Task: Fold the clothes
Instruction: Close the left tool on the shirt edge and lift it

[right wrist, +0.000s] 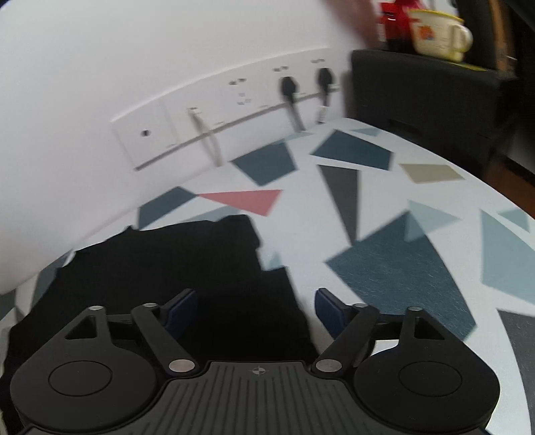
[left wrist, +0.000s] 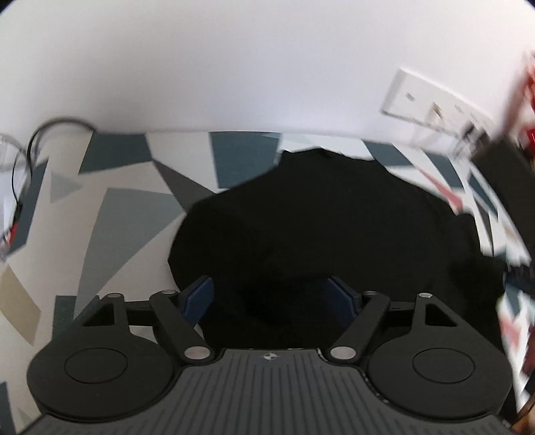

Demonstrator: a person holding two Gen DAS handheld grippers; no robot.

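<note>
- Bench [right wrist: 384, 214]: covered in a pale surface printed with blue, grey, pink and tan angular shapes. Its far edge meets a white wall [left wrist: 234, 67]; in the right wrist view its right edge curves away past a dark cabinet [right wrist: 424, 100].
- Open room: a broad bare stretch of bench lies to the right of the garment in the right wrist view, and another to its left in the left wrist view.
- Wall fittings: a white socket strip [right wrist: 220, 117] runs along the wall just above the bench's far edge, with two black plugs [right wrist: 289, 87] and a pale cable in it. A cream mug [right wrist: 438, 30] stands on the cabinet.
- Left margin: a thin black cable [left wrist: 36, 140] loops near the bench's far left corner in the left wrist view.
- Black garment [left wrist: 317, 227]: lies flat on the bench close to the wall side, in an irregular folded outline with stepped edges; its surface is too dark for seams or creases to show.
- Left gripper [left wrist: 271, 297]: blue pads spread wide apart above the near part of the garment, nothing clamped between them.
- Right gripper [right wrist: 255, 311]: pads likewise wide apart over the garment's right edge [right wrist: 294, 301], with one pad over cloth and the other over bare bench.
</note>
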